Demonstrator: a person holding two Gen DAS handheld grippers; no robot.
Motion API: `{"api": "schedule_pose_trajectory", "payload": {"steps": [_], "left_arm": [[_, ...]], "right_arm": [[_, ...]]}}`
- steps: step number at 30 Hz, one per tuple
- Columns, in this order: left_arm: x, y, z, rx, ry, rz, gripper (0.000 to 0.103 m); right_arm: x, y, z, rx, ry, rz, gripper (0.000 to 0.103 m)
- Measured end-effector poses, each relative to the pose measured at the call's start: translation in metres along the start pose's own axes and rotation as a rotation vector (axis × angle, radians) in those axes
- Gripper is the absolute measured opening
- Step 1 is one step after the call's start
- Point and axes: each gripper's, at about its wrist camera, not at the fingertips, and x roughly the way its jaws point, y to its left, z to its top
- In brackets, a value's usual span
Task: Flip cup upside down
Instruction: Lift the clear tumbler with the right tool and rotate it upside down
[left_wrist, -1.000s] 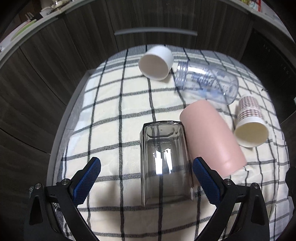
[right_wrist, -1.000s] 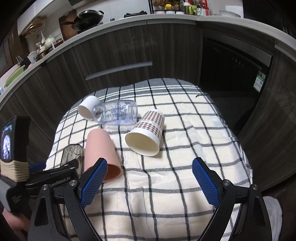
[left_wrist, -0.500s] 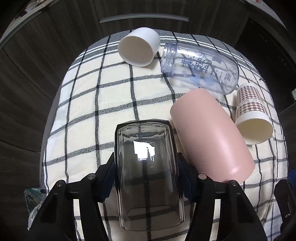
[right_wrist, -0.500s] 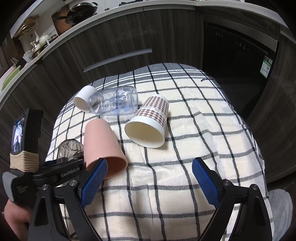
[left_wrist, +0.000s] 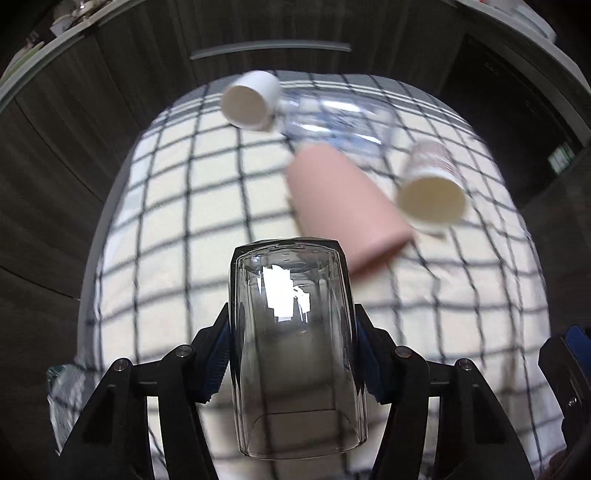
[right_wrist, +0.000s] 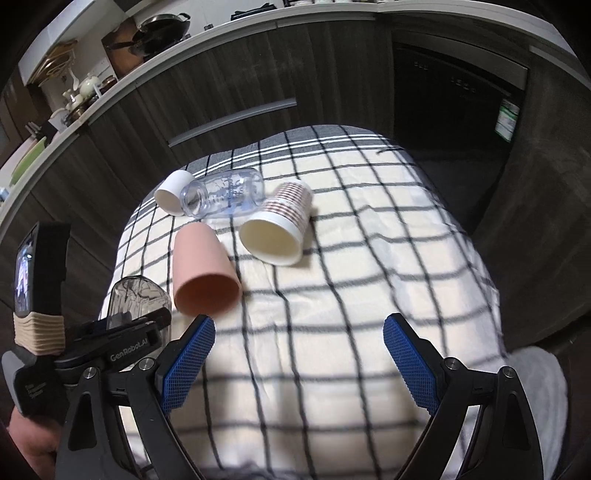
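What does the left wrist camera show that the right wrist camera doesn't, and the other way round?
Only the left wrist view shows the left gripper from behind, shut on the clear glass cup, with both its fingers against the cup's sides. Only the right wrist view shows the right gripper open over bare checked cloth, plus the countertop with a wok and teapots. Both show the pink cup, patterned paper cup, clear bottle and white cup lying on their sides.
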Motion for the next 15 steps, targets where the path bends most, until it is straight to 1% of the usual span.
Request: {"api": "schedule_pose_trajectory", "payload": {"steps": [4, 8, 11, 15], "left_arm": [[-0.005, -0.033, -0.018, 0.029, 0.027, -0.05, 0.059], [0.0, -0.065, -0.027, 0.065, 0.078, -0.092, 0.059], [0.008, -0.087, -0.029, 0.094, 0.114, -0.099, 0.059], [0.026, -0.102, -0.024, 0.119, 0.159, -0.098, 0.059]], "right_arm": [[-0.022, -0.024, -0.017, 0.035, -0.004, -0.023, 0.093], [-0.031, -0.05, -0.033, 0.086, 0.002, -0.045, 0.093], [-0.034, -0.069, -0.038, 0.129, -0.003, -0.057, 0.093], [-0.037, -0.085, -0.038, 0.17, -0.023, -0.058, 0.093]]}}
